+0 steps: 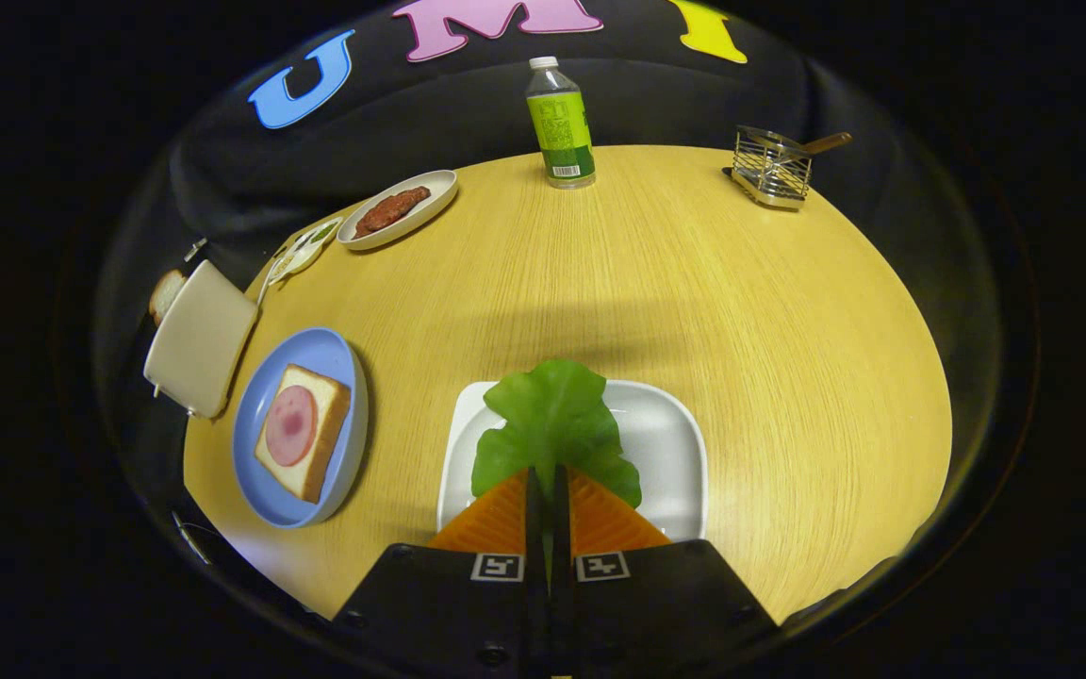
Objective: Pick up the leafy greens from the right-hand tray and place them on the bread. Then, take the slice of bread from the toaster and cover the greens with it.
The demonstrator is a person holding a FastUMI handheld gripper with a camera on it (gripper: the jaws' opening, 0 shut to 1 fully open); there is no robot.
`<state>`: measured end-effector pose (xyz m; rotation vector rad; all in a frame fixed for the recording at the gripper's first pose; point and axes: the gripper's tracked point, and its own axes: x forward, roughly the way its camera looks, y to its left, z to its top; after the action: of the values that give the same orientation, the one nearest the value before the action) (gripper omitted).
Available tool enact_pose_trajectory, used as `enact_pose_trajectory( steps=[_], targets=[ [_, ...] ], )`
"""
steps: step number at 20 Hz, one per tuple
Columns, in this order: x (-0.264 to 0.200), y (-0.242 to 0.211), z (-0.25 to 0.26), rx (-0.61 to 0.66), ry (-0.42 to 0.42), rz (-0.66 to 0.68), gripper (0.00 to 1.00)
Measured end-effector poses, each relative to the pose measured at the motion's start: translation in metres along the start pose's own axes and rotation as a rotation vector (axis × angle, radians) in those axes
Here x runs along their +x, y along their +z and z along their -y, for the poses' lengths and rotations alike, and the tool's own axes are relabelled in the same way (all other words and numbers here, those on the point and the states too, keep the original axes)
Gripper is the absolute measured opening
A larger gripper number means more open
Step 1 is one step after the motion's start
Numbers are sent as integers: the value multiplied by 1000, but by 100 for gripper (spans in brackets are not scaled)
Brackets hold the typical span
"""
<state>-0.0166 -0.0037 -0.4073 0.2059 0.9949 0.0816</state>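
Observation:
A green leaf [551,415] stands up between my fingers, over the white tray [670,443]. My gripper [548,474] is shut on the leaf's lower edge, both fingers pressing it. To the left, a blue plate [326,356] carries a slice of bread [305,431] topped with a round pink slice of ham [290,425]. Further left stands a cream toaster [199,339] with a second slice of bread [164,292] poking out of its far end.
The round wooden table [694,283] also holds a green-labelled bottle [559,123] at the back, a wire rack [772,168] at the back right, an oval dish with a brown patty [397,209] and a small dish [303,250] at the back left.

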Motion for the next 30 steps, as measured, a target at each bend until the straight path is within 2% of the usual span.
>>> enact_pose_trajectory(
  steps=[7, 13, 19, 23, 28, 30],
  targets=[
    [-55, 36, -34, -61, 33, 80, 6],
    [-80, 65, -107, -128, 143, 102, 5],
    [-55, 61, -188, -205, 225, 66, 5],
    [-32, 44, -220, -260, 248, 20, 5],
    [-9, 31, -236, -291, 235, -30, 6],
    [0, 30, -234, -305, 204, -37, 6]
  ],
)
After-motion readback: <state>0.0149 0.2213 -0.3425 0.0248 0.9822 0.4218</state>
